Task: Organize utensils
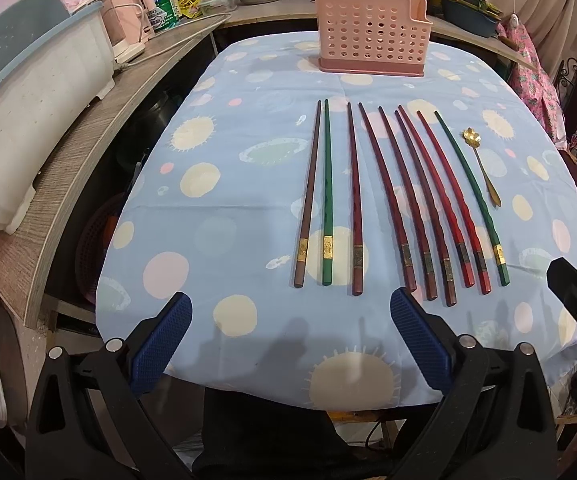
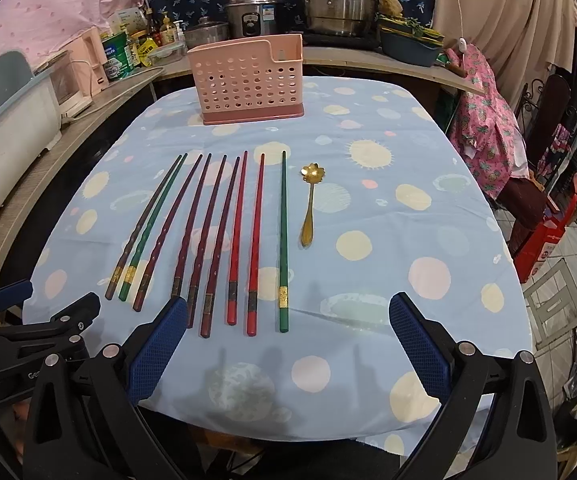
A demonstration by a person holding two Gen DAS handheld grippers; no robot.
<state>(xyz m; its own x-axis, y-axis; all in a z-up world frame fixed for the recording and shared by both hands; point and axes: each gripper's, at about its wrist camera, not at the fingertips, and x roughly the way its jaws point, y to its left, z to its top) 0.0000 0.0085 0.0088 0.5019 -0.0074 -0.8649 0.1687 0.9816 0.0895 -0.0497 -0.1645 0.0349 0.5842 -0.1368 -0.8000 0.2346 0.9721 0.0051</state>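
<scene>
A: Start at the left of the left wrist view. What sits there?

B: A white dish rack [image 1: 36,92] on the wooden counter [image 1: 88,152], upper left. Bottom centre, the left gripper [image 1: 290,312] hangs over the near edge of the tablecloth [image 1: 248,120], jaws spread wide with nothing between them.

A: And the utensils?

B: Nine chopsticks [image 1: 388,200] lie side by side in mid-frame, thick banded ends toward the camera, tips toward the pink holder [image 1: 372,32] at top centre. Right of them lies a small gold spoon [image 1: 482,168], bowl toward the holder. My guess is that the neat row keeps each piece separate enough for two fingers to pinch, and that the near ends are the easy ones to reach.

A: Why are both tools held back?

B: Likely a ready pose; nothing is in the holder as far as I can see, so the sorting appears not yet begun.

A: What does the right wrist view add?

B: The right gripper [image 2: 288,312], equally wide apart and empty, over the near ends of the right-hand chopsticks [image 2: 244,240]. The spoon [image 2: 309,204] shows its flower-shaped bowl more plainly. It also looks into the notched compartment of the holder [image 2: 248,76], and shows a tiled floor [image 2: 548,264] at right. The left view alone shows the counter running along the table's left side.
</scene>
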